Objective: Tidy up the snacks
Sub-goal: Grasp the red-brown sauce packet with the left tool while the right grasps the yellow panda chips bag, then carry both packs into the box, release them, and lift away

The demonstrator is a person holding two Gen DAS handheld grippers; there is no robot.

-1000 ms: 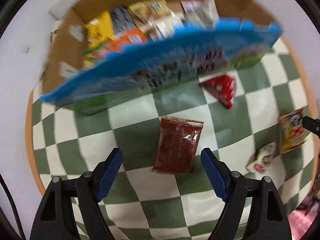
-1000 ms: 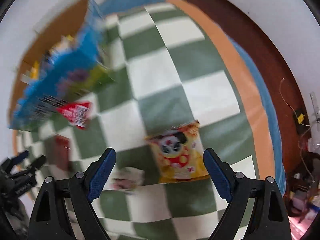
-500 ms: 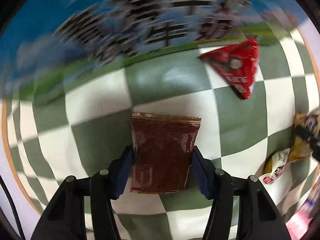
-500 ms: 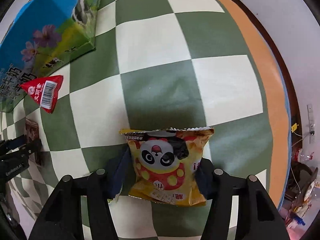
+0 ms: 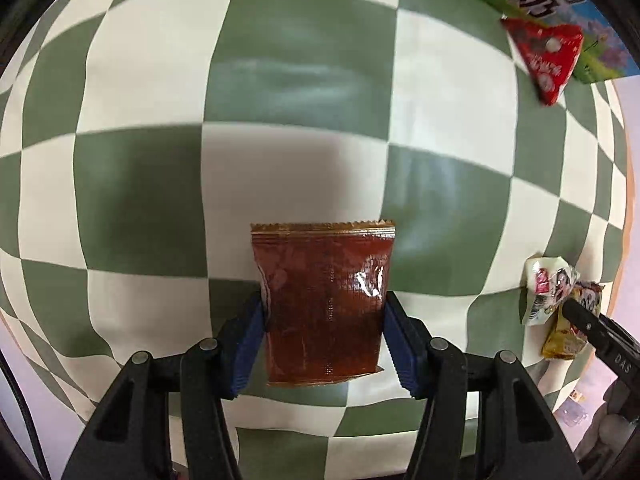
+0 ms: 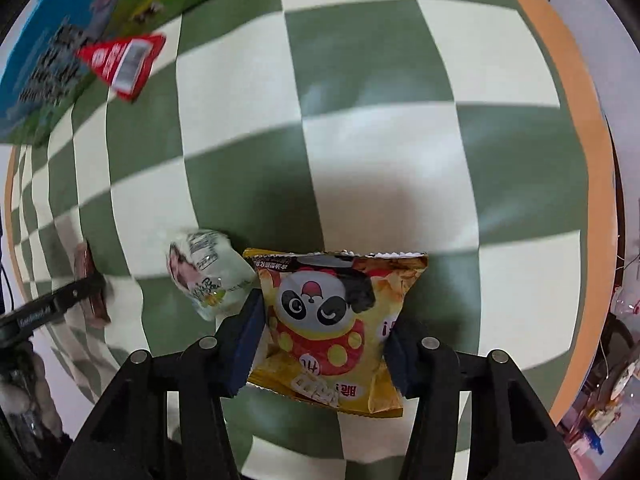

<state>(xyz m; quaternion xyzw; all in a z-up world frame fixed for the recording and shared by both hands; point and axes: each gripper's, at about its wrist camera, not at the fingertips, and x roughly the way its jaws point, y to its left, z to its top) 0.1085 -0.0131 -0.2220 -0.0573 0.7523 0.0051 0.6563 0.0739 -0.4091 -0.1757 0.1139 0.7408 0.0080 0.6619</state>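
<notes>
My left tongs pinch the brown packet; my right tongs, just closing, pinch the panda bag.

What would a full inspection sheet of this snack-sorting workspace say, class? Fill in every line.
Surface: green and cream checked cloth, orange border.
Job's things: brown packet; yellow panda bag; red triangular packet; pale wrapped snack beside the panda bag; blue printed box at the cloth's edge.
Clutter: nothing seen.
Grippers: left gripper shut on the brown packet; right gripper, jaws just closing, shut on the panda bag.
Cables: thin wires at the right edge.
Surroundings: blurred items beyond the cloth.
</notes>
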